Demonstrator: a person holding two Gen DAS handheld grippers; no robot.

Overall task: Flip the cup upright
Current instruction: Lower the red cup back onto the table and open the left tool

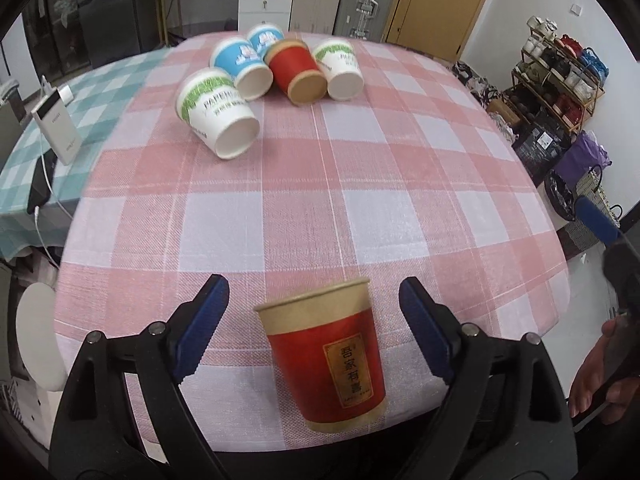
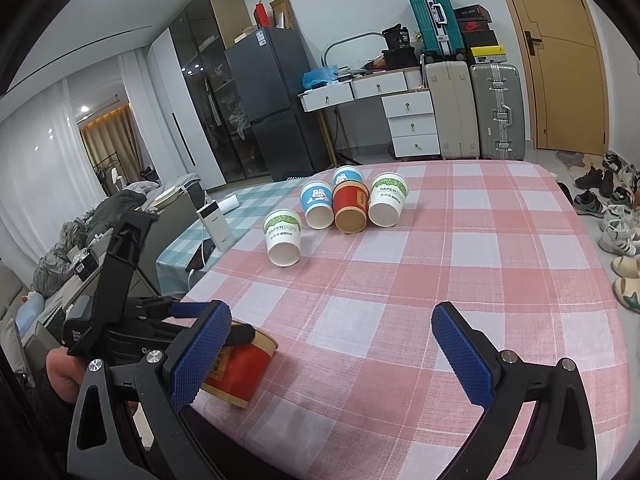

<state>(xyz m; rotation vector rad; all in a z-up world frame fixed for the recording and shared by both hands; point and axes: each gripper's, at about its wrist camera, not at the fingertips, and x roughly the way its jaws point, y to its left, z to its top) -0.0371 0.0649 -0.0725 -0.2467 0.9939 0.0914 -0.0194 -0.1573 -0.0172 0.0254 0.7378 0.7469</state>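
A red paper cup [image 1: 328, 364] with a kraft rim stands mouth-up near the table's front edge. My left gripper [image 1: 313, 286] is open around it, and a gap shows on each side between the blue pads and the cup. In the right wrist view the same cup [image 2: 244, 368] is partly hidden behind a blue finger [image 2: 200, 356]. My right gripper [image 2: 330, 314] is open over bare cloth with nothing in it. Several cups lie on their sides at the far end: a white-green one [image 1: 218, 114], a red one [image 1: 296, 70] and blue ones [image 1: 240, 66].
A pink checked cloth [image 1: 320, 200] covers the table; its front edge is right below the cup. A power bank [image 1: 56, 128] and a phone [image 1: 40, 184] lie on teal cloth to the left. A hand [image 1: 600, 384] shows at the right. Suitcases [image 2: 496, 112] stand behind.
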